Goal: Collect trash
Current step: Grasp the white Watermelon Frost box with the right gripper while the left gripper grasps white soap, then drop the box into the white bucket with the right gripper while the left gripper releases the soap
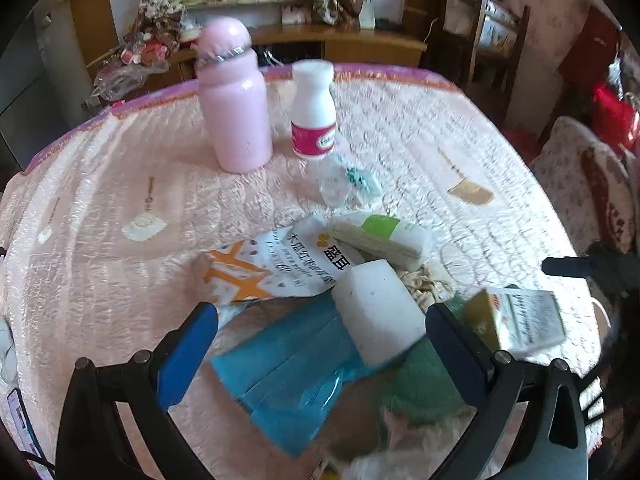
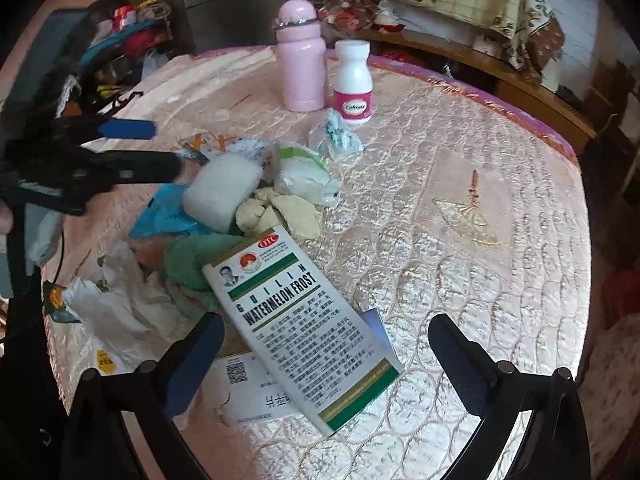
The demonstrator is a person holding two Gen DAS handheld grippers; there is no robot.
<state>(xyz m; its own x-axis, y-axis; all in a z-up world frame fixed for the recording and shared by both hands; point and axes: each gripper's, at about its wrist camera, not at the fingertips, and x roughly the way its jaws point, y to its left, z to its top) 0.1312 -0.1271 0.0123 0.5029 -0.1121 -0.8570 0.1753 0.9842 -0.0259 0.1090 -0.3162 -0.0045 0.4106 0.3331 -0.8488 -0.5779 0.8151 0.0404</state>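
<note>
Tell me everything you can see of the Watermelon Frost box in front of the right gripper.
The Watermelon Frost box is a flat white carton with green and gold bands, a red OTC mark, black English and Chinese print and a small portrait. It looks closed and undented. It lies face up, tilted diagonally on the quilted table cover, its top end resting on the green cloth, its lower end over a printed paper slip. It sits between the fingers of the open right gripper, untouched.

Quilted satin tablecloth (image 2: 460,184) is showing a glossy sheen; pink bottle (image 2: 301,60) and white pill bottle (image 2: 353,80), smooth glossy plastic; medicine box (image 2: 300,328), printed cardboard; white foam block (image 1: 376,312), matt; blue wrapper (image 1: 288,368), shiny film.
</note>
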